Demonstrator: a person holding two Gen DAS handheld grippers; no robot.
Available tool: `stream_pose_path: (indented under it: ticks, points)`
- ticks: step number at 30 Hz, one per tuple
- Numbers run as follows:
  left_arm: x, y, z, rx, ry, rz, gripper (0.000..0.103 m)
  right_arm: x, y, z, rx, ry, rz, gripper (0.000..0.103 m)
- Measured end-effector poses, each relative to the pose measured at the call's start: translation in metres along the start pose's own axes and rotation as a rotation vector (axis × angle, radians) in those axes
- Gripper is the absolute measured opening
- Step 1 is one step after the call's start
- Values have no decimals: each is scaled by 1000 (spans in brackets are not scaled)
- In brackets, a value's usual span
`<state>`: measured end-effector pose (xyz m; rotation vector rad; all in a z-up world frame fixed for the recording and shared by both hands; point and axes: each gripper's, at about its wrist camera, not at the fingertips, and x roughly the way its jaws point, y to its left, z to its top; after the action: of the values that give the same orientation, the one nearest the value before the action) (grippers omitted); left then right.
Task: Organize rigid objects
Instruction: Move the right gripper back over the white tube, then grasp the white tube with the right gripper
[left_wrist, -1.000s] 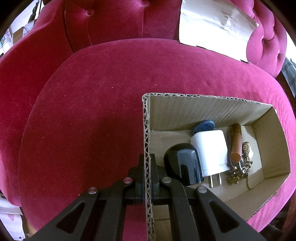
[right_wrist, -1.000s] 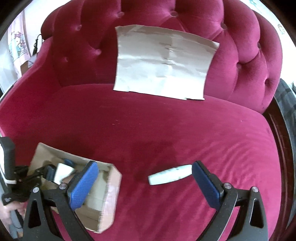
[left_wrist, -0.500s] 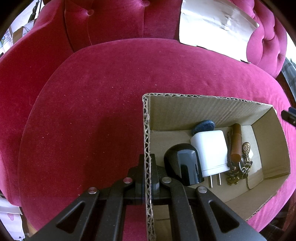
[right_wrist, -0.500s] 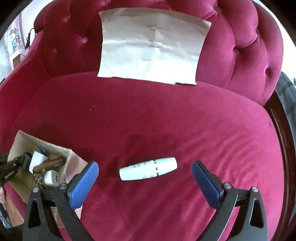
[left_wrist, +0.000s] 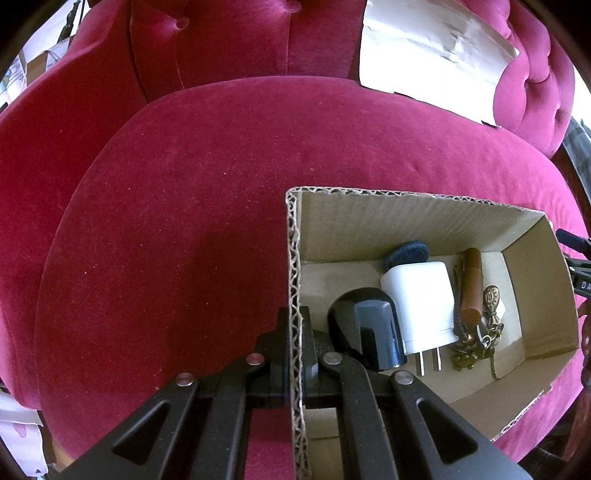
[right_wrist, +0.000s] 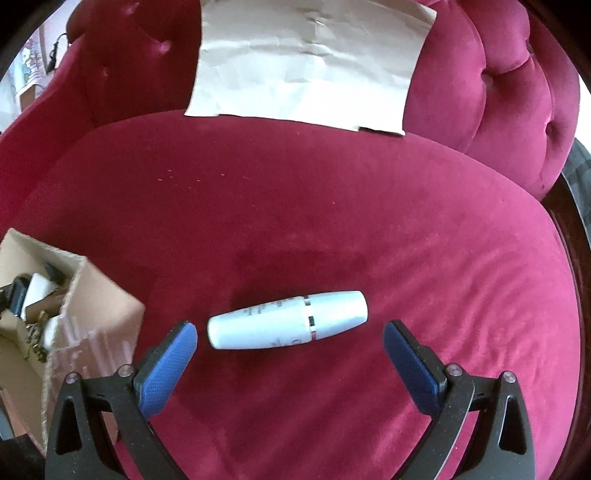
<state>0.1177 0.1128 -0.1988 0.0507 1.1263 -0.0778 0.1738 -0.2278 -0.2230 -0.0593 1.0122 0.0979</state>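
Observation:
A white tapered bottle (right_wrist: 288, 320) lies on its side on the red velvet seat. My right gripper (right_wrist: 290, 334) is open above it, its blue pads (right_wrist: 166, 365) standing wide on either side and apart from the bottle. My left gripper (left_wrist: 294, 332) is shut on the left wall of a cardboard box (left_wrist: 293, 258). Inside the box lie a white plug adapter (left_wrist: 421, 302), a glossy black item (left_wrist: 365, 332), a dark blue piece (left_wrist: 406, 253), a brown stick (left_wrist: 472, 284) and a brass keychain (left_wrist: 480, 332). The same box (right_wrist: 96, 310) shows at the left of the right wrist view.
A creased sheet of white paper (right_wrist: 306, 62) leans on the tufted backrest of the red sofa (right_wrist: 332, 206). The sofa's dark wooden edge (right_wrist: 576, 236) runs along the right. Boxes and clutter (left_wrist: 33, 66) show past the left armrest.
My right gripper has come down and moved right, away from the box; the white bottle now lies between its open pads. The left gripper and box have not moved.

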Motion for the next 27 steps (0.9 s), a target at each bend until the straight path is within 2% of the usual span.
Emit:
stream_pose_path:
  ticks: [10,11,13,14,17,18,22,25,27]
  points:
    - [0,1,1,-1,1,-2,3,6,6,0,-12,14,15,102]
    - [0,1,1,0,0,-2,3,6,7,0,-14,13,18,100]
    - [0,1,1,-1,1,-2,3,6,9,-1,-24,18,5,76]
    - [0,1,1,-1,1,-2,3,5,9,-1,-30,17,-18,59]
    - [0,1,1,0,1,-1,3,3,9,0,-25,9,-15,38]
    - [0,1,0,0,1,-1,3,3,8,0,-23,11,-15,35]
    - [0,1,1,0,1,-1,3,4,5,1,-12,12,-8,33]
    - [0,1,1,0,1,-2,3,3,0,2,5,4,-21,24]
    - [0,1,1,0,1,-2,3,3,-4,2,34,6,-9,22]
